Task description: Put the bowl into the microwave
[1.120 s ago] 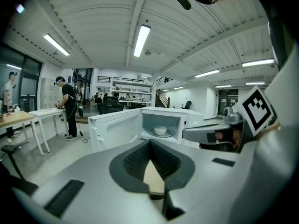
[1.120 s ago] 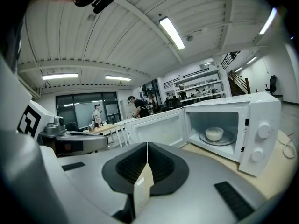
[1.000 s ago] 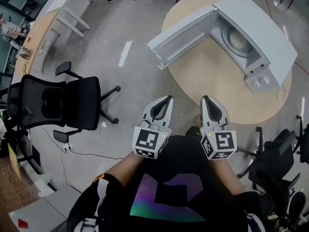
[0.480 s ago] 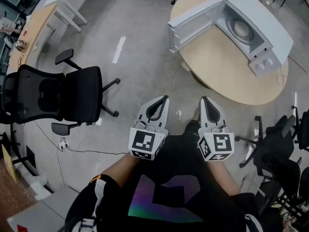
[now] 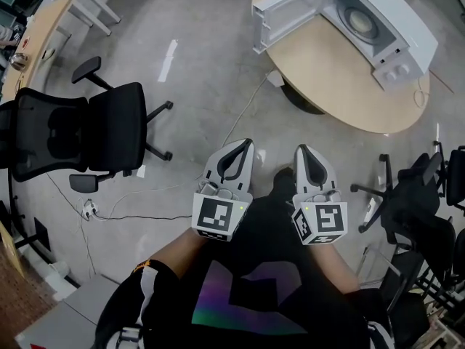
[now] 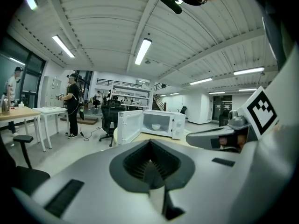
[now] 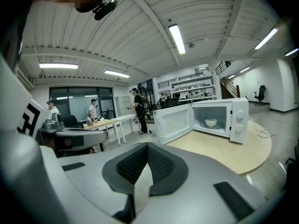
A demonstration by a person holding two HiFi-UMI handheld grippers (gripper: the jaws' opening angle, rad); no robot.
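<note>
The white microwave (image 5: 378,20) stands on a round wooden table (image 5: 341,71) at the head view's top right, its door (image 5: 287,17) swung open. A white bowl (image 5: 361,22) sits inside on the turntable; the same bowl (image 7: 211,122) shows in the right gripper view and, smaller, the bowl (image 6: 156,126) in the left gripper view. Both grippers are held close to my body over the floor, far from the table. My left gripper (image 5: 245,145) is shut and holds nothing. My right gripper (image 5: 301,150) is likewise shut and holds nothing.
A black office chair (image 5: 80,133) stands on the floor to my left, with cables (image 5: 145,202) beside it. More black chairs (image 5: 421,195) crowd the right edge. A person (image 7: 138,108) stands by desks (image 7: 110,122) in the distance.
The table and microwave have slid up and away in the head view, so I stand farther back from them. Both grippers stay shut in front of my body.
</note>
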